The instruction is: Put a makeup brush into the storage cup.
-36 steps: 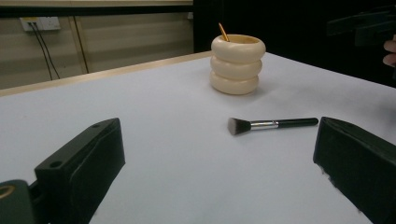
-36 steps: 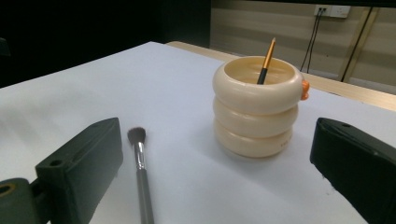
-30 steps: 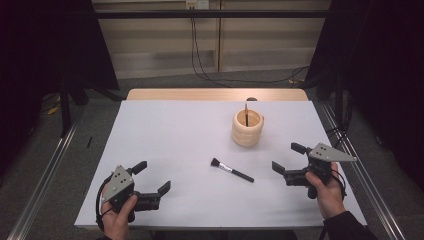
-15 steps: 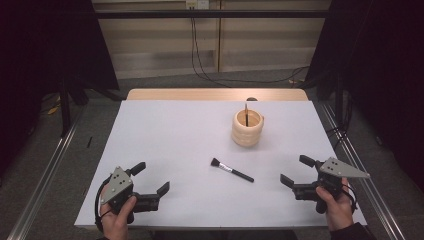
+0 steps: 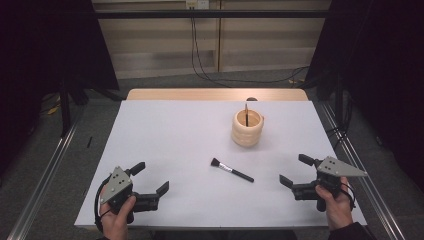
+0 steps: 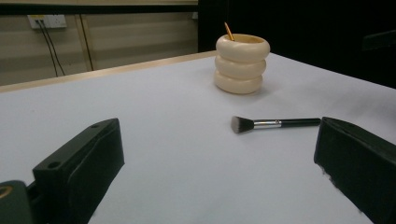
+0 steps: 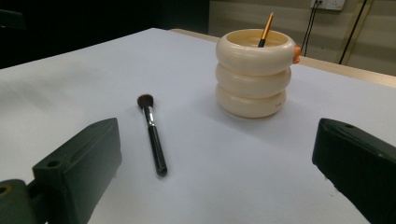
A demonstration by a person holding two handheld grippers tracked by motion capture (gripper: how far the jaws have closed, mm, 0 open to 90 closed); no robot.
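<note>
A black makeup brush [image 5: 231,170] lies flat on the white table [image 5: 170,130], bristles toward the left. Behind it stands a cream holder [image 5: 247,129] made of three stacked rings, with a thin stick-like handle [image 5: 246,114] upright inside. My left gripper [image 5: 151,177] rests open near the front left edge with nothing in it; its own view looks across at the brush [image 6: 275,123] and holder [image 6: 242,64]. My right gripper [image 5: 294,169] stands open near the front right, also with nothing in it. Its view has the brush [image 7: 153,135] left of the holder [image 7: 254,74].
A wooden strip [image 5: 215,94] runs along the table's far edge. Metal rails [image 5: 40,180] flank both sides, and cables [image 5: 200,55] hang on the back wall. Bare white tabletop lies between the grippers and around the brush.
My right gripper has drawn back toward the front right corner of the table, away from the brush. The left gripper, brush and holder stayed where they were.
</note>
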